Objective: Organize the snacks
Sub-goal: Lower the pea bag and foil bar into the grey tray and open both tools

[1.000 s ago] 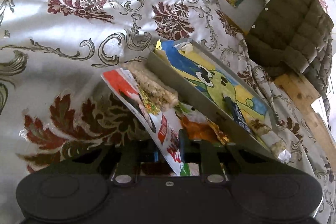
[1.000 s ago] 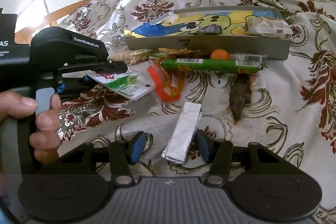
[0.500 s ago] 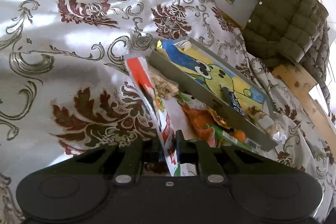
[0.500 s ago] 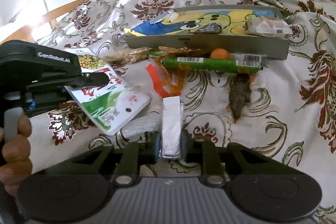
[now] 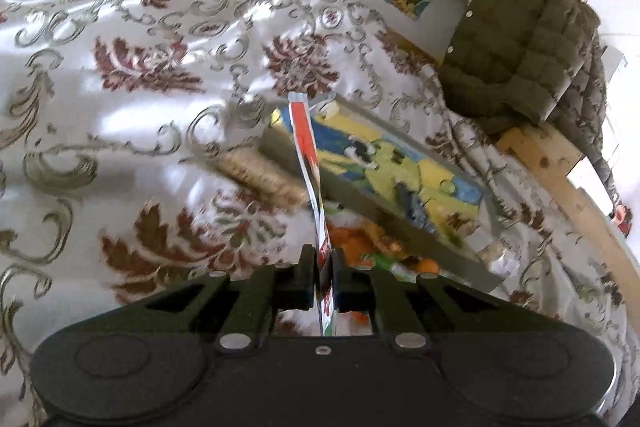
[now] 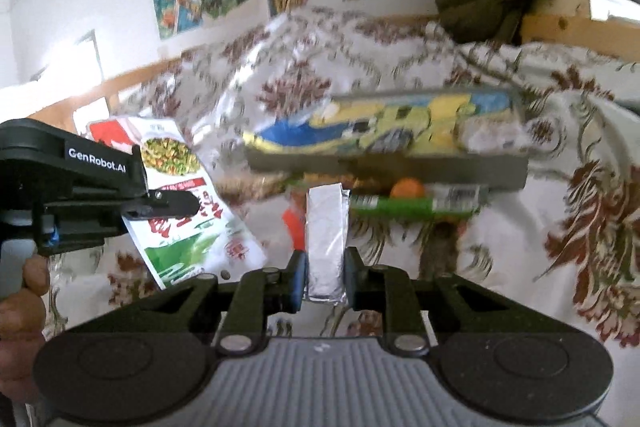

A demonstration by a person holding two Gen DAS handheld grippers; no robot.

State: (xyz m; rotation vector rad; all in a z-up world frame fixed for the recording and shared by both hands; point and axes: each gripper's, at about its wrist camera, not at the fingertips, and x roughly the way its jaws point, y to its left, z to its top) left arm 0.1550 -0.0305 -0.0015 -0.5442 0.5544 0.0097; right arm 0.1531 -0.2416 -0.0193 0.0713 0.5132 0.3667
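**Inspector A:** We begin nearest the lenses. A second ago the right gripper [image 6: 325, 281] stood wide around the silver foil packet [image 6: 326, 239] lying on the bedspread [image 6: 580, 211]. Now we find both pads pressed on its flanks, and the packet rises upright between them, off the cloth.

**Inspector B:** Agreed. We note the left gripper [image 5: 323, 281] is closing the last little way on the flat snack pouch [image 5: 310, 183]. Earlier the pouch lay slanted, face up; now it stands edge-on in the left view, a thin red and white strip. From the right view we see its face [image 6: 188, 203], green at the bottom, pinched by the left gripper's fingers [image 6: 176, 205], with a hand [image 6: 22, 303] on the grip.

**Inspector A:** Farther out, the loose snacks remain before the tray: a green stick pack [image 6: 412, 205], an orange ball [image 6: 407, 188], an orange wrapper [image 6: 294, 227] and a grain bar [image 5: 260, 179].

**Inspector B:** Behind them, the grey tray [image 6: 384, 167] with the cartoon lining sits where it did, a clear-wrapped snack [image 6: 492, 135] at its right end.

**Inspector A:** Now the limits. We find both views blurred. The foil packet covers part of the orange wrapper, and the pouch's lettering is unreadable. The dark item in the tray [image 5: 412, 199] we cannot identify. The left hand is cut off at the frame edge.

**Inspector B:** Beyond, a green padded jacket [image 5: 520, 43] hangs over a wooden rail.
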